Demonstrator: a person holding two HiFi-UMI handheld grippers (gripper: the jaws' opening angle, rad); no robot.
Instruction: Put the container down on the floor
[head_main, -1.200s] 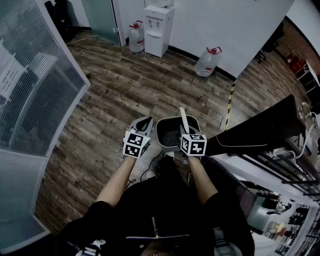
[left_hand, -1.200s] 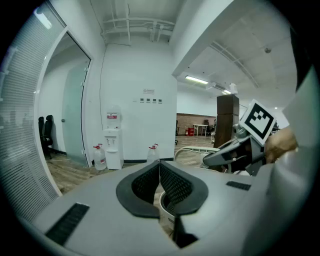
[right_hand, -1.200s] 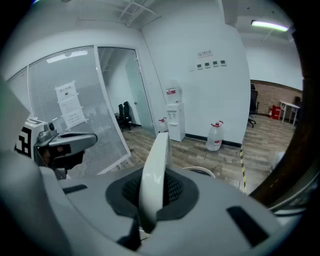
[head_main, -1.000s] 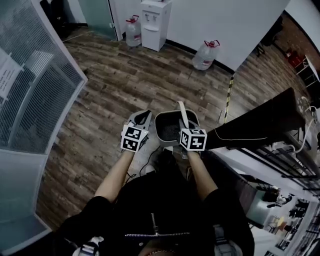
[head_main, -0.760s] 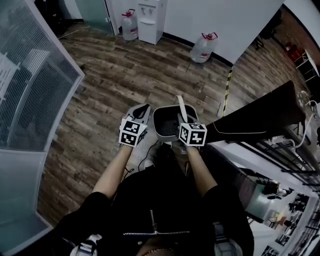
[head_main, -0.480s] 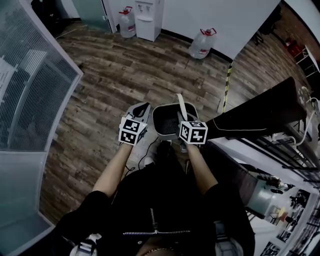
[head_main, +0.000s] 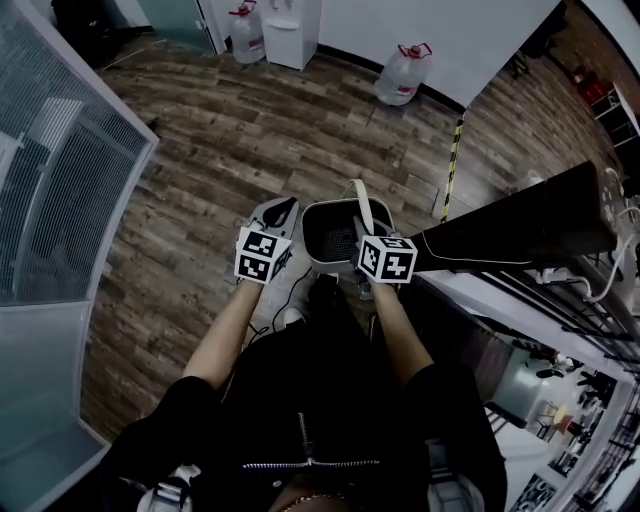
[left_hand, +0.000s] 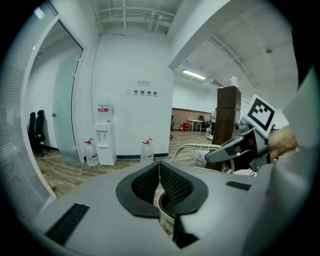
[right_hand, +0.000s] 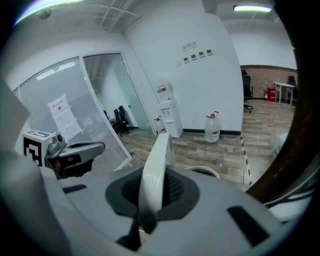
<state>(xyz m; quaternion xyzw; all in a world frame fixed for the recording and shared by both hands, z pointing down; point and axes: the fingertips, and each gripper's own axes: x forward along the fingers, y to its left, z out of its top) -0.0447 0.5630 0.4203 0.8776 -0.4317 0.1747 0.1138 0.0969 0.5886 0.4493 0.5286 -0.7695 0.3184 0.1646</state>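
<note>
Two grippers show in the head view, and only one does the work. Your right gripper (head_main: 367, 238) is clamped on the white bail handle (head_main: 359, 200) of the grey container (head_main: 338, 262). The container hangs under that gripper at the middle of the frame, above the wood-plank floor (head_main: 250, 130). Its perforated insert (head_main: 338, 240) faces up. The handle's arch runs along the 12-to-6 line, straight out from your wrist. Your left gripper (head_main: 284, 211) sits just beside the container at its 9 o'clock, apart from it. A black tabletop (head_main: 520, 235) lies close at 3 o'clock. How far the base is off the floor cannot be told from here.

In the left gripper view, the left gripper (left_hand: 160, 172) has its jaws pressed together on nothing. Your right gripper (left_hand: 235, 148) shows at 3 o'clock, with part of the container (left_hand: 192, 147) beside it.

In the right gripper view, the right gripper (right_hand: 154, 186) has both pads closed on the handle (right_hand: 159, 155), which rises toward 12 o'clock. The container's rim (right_hand: 205, 171) peeks out at about 2 o'clock.

The load is your right hand's alone, and the floor lies directly beneath it. So the set-down looks like a straight descent, keeping the base level and clear of the tabletop.
</note>
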